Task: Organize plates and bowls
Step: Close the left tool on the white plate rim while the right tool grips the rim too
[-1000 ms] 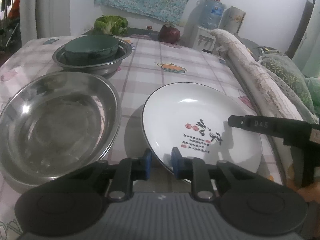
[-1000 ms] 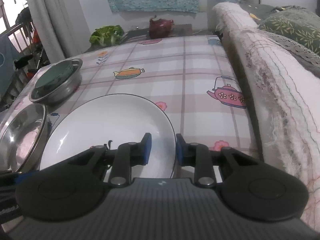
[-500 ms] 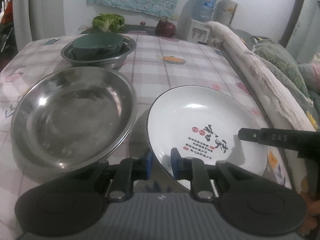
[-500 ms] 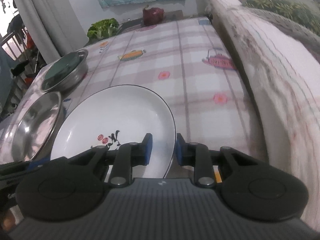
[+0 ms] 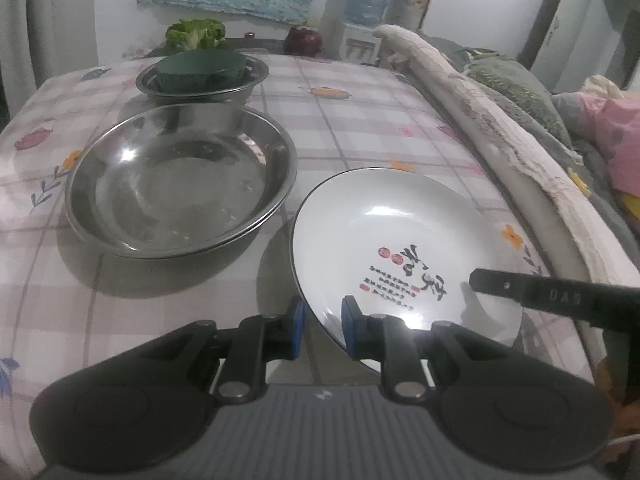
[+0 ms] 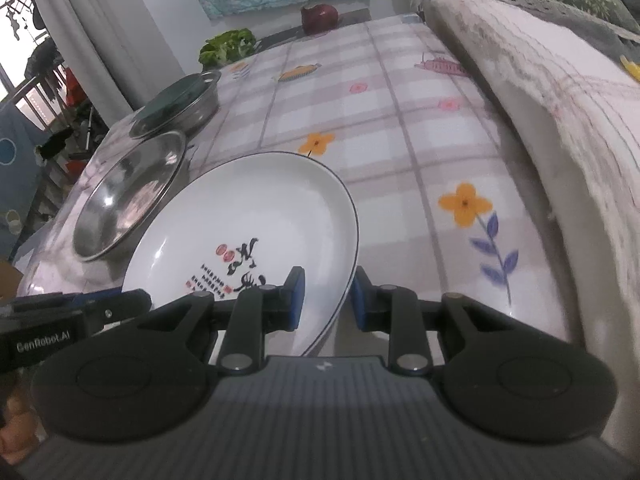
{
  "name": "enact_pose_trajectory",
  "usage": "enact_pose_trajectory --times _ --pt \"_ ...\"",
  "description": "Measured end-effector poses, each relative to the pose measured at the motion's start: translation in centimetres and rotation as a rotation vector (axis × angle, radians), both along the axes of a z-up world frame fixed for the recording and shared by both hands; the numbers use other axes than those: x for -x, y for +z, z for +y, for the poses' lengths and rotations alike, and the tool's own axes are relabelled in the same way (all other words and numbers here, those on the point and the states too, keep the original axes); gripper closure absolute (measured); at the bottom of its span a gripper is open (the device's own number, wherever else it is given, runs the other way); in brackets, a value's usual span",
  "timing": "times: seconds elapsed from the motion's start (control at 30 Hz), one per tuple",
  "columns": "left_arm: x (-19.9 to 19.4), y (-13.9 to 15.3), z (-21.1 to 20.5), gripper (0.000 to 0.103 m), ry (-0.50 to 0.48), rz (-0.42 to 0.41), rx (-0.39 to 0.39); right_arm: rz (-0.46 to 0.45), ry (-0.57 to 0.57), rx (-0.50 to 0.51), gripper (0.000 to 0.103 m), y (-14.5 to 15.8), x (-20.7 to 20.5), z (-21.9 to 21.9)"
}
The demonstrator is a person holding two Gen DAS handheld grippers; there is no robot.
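Observation:
A white plate with black and red writing hangs tilted above the tablecloth, held from two sides. My left gripper is shut on its near-left rim. My right gripper is shut on the right rim of the same white plate. The right gripper's finger reaches in from the right in the left wrist view. A large steel bowl sits left of the plate. Behind it a smaller steel bowl holds a dark green bowl.
The checked tablecloth covers the table. A sofa with a white throw and cushions runs along the right edge. Green lettuce and a dark red pot stand at the far end. A water dispenser stands behind.
Both grippers have carried the plate back toward the near end of the table; the steel bowls now lie farther away and to the left. The grips are unchanged.

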State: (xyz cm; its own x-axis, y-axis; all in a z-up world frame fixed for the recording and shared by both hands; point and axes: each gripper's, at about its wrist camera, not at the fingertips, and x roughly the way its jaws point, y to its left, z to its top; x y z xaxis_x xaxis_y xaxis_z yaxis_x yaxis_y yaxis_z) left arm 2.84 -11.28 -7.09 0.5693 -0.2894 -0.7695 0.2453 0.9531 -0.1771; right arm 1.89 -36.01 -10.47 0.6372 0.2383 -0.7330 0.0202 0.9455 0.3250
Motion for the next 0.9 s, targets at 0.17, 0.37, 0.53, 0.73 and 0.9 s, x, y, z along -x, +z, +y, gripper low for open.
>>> enact_pose_trajectory --times 0.17,0.37,0.53,0.73,0.9 --pt "-1.0 0.0 -0.2 0.079 -0.013 0.008 -0.008 -0.012 -0.021 -0.026 0.079 -0.2 0.5 -0.2" --pt "-2.5 -0.5 -1.0 0.077 0.011 0.001 -0.040 -0.029 -0.049 -0.050 0.079 -0.5 -0.6 -0.9" --pt "-2.3 -0.3 -0.9 0.076 0.011 0.013 -0.032 -0.028 -0.046 -0.046 0.078 -0.5 -1.6 -0.8" --pt "-0.5 -0.1 -0.9 0.076 -0.012 0.044 -0.002 -0.034 -0.051 -0.047 0.078 -0.6 -1.6 -1.2" --pt "-1.2 -0.1 -0.5 0.076 0.002 0.033 0.006 -0.035 -0.052 -0.046 0.079 -0.6 -1.7 -1.3"
